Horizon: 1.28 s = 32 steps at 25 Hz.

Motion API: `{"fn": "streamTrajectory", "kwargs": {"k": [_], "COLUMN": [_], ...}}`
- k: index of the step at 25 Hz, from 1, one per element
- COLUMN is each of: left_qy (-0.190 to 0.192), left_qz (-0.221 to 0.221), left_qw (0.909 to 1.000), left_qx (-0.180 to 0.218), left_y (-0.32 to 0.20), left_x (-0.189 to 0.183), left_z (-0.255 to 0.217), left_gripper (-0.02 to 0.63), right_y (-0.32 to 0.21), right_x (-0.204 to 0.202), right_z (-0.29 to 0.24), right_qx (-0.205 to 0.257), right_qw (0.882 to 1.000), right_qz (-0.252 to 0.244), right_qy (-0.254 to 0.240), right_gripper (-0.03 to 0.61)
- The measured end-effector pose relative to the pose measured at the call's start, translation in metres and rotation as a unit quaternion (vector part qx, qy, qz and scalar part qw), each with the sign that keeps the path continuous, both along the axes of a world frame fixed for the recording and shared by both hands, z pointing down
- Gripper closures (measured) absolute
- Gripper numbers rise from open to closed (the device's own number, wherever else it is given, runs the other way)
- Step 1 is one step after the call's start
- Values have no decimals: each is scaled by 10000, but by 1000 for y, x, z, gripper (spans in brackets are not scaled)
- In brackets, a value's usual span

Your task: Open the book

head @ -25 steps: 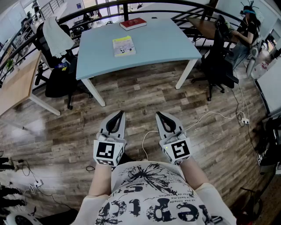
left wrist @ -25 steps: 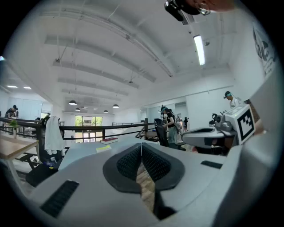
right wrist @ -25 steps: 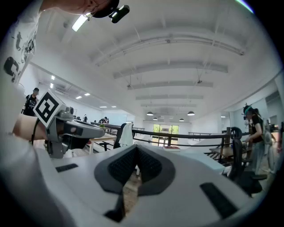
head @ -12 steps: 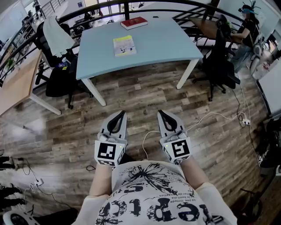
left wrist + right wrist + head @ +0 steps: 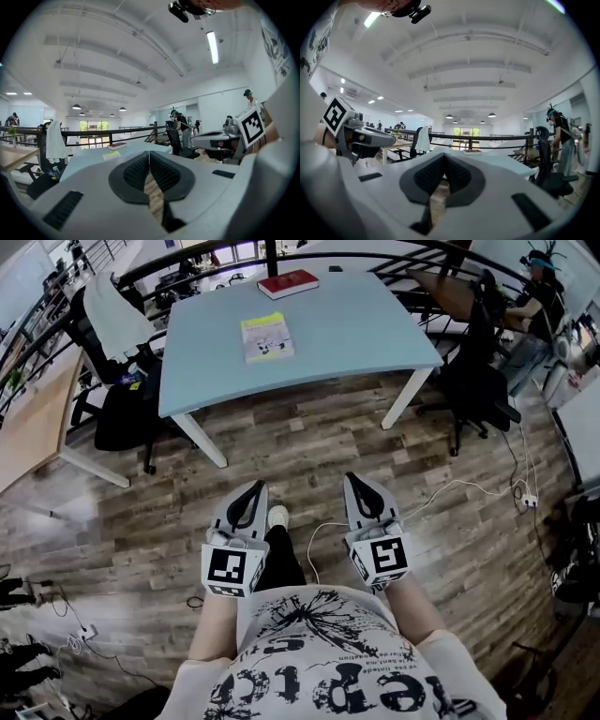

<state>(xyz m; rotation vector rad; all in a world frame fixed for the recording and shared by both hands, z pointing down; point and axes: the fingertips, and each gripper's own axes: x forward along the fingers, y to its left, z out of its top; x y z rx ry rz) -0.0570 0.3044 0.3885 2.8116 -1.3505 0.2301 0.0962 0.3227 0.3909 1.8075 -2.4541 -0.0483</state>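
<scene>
A closed yellow-green book lies on the pale blue table, far ahead of both grippers. A closed red book sits at the table's far edge. My left gripper and right gripper hang side by side over the wooden floor, both shut and empty, pointing toward the table. In the left gripper view the jaws meet at their tips, with the yellow-green book and red book just left of them. The right gripper is also closed at its tips, the red book beyond it.
A black chair draped with white cloth stands left of the table, beside a wooden desk. Another black chair and a seated person are at the right. Cables trail across the floor. A railing runs behind the table.
The table has drawn a little nearer in the head view. A leg and shoe have come forward between the two grippers. Both grippers stay shut.
</scene>
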Motion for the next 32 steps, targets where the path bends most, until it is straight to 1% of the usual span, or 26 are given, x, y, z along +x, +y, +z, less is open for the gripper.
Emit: {"fn": "streamTrajectory", "kwargs": {"k": [2,5,8,11,13,15,17,19,23,27,32], "left_qy": [37,-4,-79,-120,-131,-132,-176,-232,-239,-294,-428], "left_qz": [55,170,252,435,498,513,543,576,607,576,480], "left_qw": [9999,9997,9996,9990,9987,9986,9983,9979,9973,9971,9962], "left_qx": [-86,-159,-116,-76,-62,-81,-119,-175,-333,-399,-585], "left_y": [-34,-80,-131,-193,-232,-266,-297,-326,-370,-405,-447], "left_x": [-3,3,11,14,12,10,11,13,17,28,54], "left_z": [6,16,18,15,11,9,10,14,25,31,44], "left_gripper": [594,594,594,594,594,594,594,594,594,594,594], "right_y": [-31,-71,-116,-176,-214,-247,-278,-309,-358,-398,-450], "right_x": [-1,3,7,6,3,1,2,4,5,11,29], "right_z": [8,14,13,11,9,6,5,6,13,18,22], "right_qx": [-78,-210,-238,-230,-225,-235,-273,-314,-418,-473,-504], "right_qw": [9999,9994,9990,9985,9983,9983,9979,9974,9972,9977,9986], "right_qz": [111,256,318,430,493,526,564,614,606,494,155], "right_qy": [41,92,200,247,196,42,-150,-214,-159,-21,-10], "right_gripper": [568,568,568,568,568,568,568,568,568,568,568]}}
